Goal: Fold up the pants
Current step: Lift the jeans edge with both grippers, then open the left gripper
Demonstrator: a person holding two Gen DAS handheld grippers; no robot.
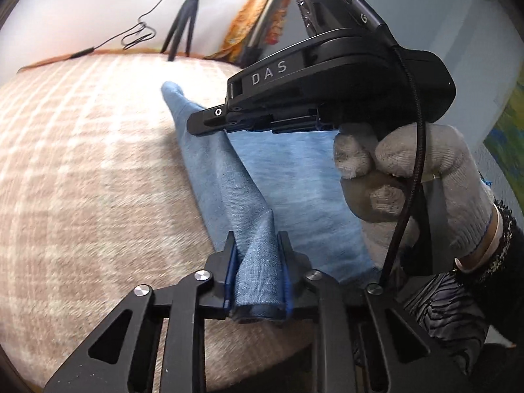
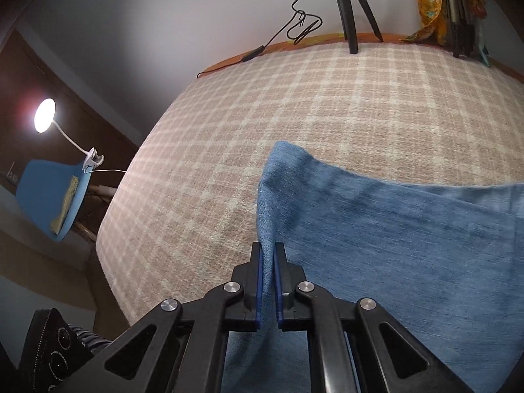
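Note:
The blue denim pants [image 1: 294, 177] lie on a beige checked bed cover [image 1: 82, 163]. My left gripper [image 1: 256, 242] is shut on a bunched edge of the pants near the camera and holds it lifted. My right gripper [image 1: 209, 121], held in a gloved hand [image 1: 409, 177], shows side-on in the left wrist view, gripping the same raised edge farther along. In the right wrist view the right gripper [image 2: 268, 252] is shut on a thin fold of the pants [image 2: 393, 229], whose far corner stands up off the cover [image 2: 262, 98].
A black tripod [image 1: 183, 26] and a cable [image 1: 137, 32] stand at the bed's far edge by the white wall. Orange patterned fabric [image 1: 258, 16] hangs at the back. A blue chair [image 2: 52, 196] with a clip lamp [image 2: 46, 119] stands left of the bed.

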